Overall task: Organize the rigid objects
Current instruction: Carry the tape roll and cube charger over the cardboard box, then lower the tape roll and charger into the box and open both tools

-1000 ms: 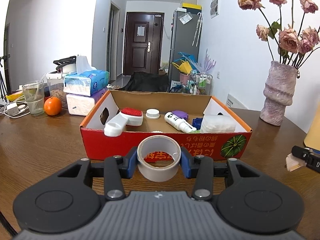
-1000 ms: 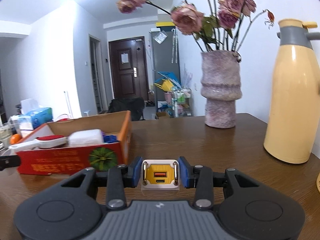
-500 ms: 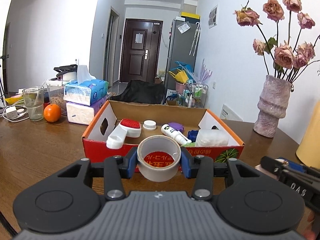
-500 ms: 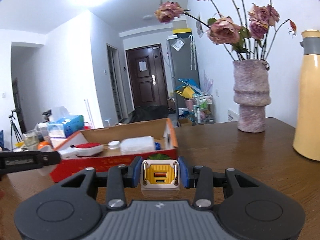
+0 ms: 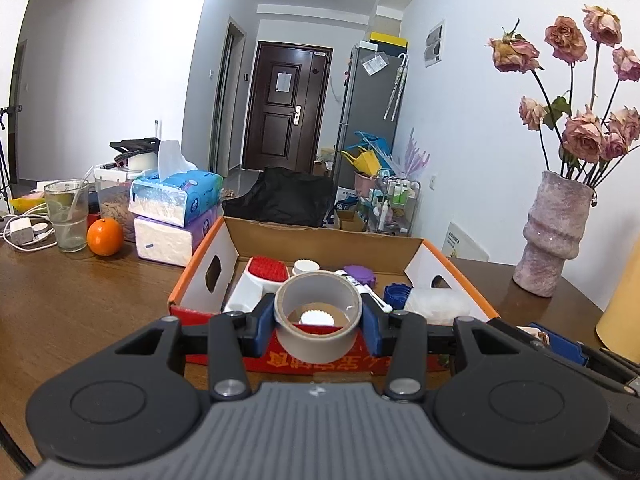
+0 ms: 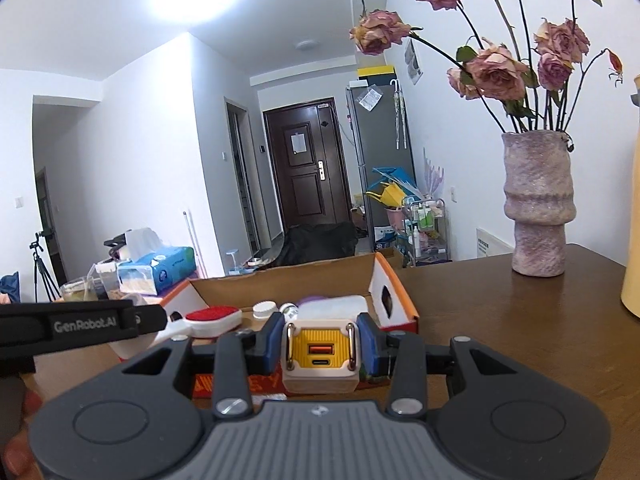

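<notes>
Box (image 5: 320, 246) on table (image 5: 80, 300); vase (image 5: 554, 236) to its right.

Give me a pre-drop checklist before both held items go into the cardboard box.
1. Left gripper jaws clamped on the tape roll: ok.
2. Right gripper jaws clamped on the yellow charger: ok.
3. Tape roll past the box's near wall: not ok, it sits in front of the cardboard box rim.
4. Free floor in the box: cannot tell; the red brush, white cap, purple cap and blue cap take up much of it.
5. Grippers apart from each other: cannot tell, they are close side by side.
6. Vase out of the way: ok, off to the right.
</notes>
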Motion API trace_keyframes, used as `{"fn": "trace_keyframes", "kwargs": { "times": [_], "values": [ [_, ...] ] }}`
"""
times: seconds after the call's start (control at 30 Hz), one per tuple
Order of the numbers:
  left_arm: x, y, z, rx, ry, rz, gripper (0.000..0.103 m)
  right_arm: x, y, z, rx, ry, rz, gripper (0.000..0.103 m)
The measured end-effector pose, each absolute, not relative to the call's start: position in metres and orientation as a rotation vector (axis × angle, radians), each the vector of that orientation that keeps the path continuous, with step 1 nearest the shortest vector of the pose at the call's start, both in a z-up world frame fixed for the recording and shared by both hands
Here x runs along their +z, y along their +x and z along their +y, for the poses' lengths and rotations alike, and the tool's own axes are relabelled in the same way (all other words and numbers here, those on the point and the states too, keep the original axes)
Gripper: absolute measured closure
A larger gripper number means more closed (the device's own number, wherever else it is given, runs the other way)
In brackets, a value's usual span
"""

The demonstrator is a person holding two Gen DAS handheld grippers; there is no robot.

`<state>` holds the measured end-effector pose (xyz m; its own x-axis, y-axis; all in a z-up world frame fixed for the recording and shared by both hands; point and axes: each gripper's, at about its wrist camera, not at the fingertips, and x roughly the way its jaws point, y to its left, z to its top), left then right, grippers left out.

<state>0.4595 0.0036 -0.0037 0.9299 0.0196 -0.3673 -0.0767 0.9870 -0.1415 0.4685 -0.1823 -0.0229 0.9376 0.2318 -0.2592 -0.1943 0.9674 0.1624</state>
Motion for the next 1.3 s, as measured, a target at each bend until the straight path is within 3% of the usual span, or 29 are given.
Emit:
{"fn": "trace_keyframes", "kwargs": {
  "times": [1.3],
  "values": [
    [0.01,0.58,0.016,0.113,-0.098,0.356,0.059,-0.014,0.596,-0.143,0.246,0.056,0.24,0.065]
  ]
}}
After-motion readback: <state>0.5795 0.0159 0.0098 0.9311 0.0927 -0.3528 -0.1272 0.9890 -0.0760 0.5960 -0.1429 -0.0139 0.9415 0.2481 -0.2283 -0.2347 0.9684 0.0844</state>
